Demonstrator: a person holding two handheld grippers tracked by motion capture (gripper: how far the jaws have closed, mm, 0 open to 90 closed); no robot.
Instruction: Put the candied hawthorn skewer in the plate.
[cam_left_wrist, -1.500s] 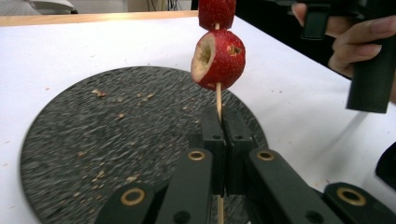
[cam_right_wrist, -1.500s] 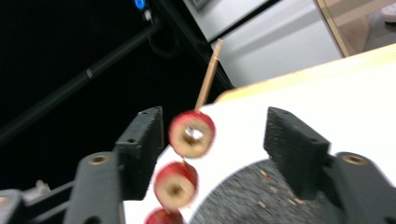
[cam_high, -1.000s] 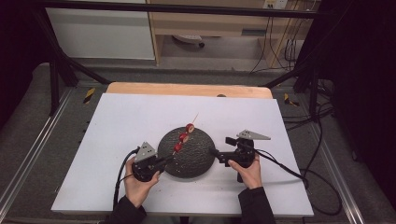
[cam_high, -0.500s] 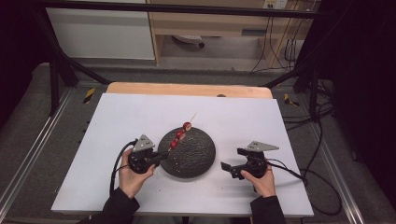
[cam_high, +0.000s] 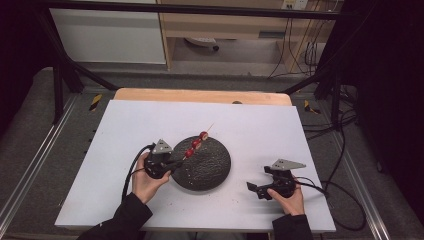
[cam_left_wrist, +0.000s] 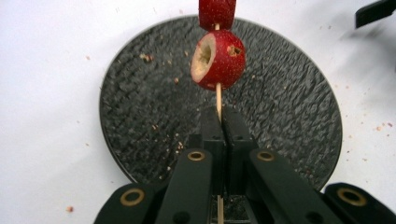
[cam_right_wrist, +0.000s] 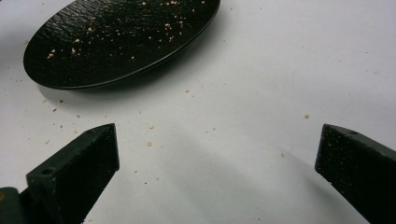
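The left tongs (cam_left_wrist: 218, 123) are pressed together on the thin wooden skewer (cam_left_wrist: 218, 95), pinching it near its lower end; the stick runs on beyond the tips and carries red hawthorn fruits (cam_left_wrist: 218, 59). In the left gripper view the nearest fruit, cut open to a pale hollow, hangs just past the tips, and a second one above it is cut off by the frame's top edge. In the high view the skewer (cam_high: 196, 145) slants up over the near-left rim of the round black plate (cam_high: 210, 170), which lies toward the counter's (cam_high: 130, 125) near edge. The right tongs (cam_high: 256, 188) stand spread wide with nothing between them, low over the bare counter near its near right corner, well apart from the skewer. Crumbs (cam_right_wrist: 150, 143) speckle the plate and the white surface beside it.
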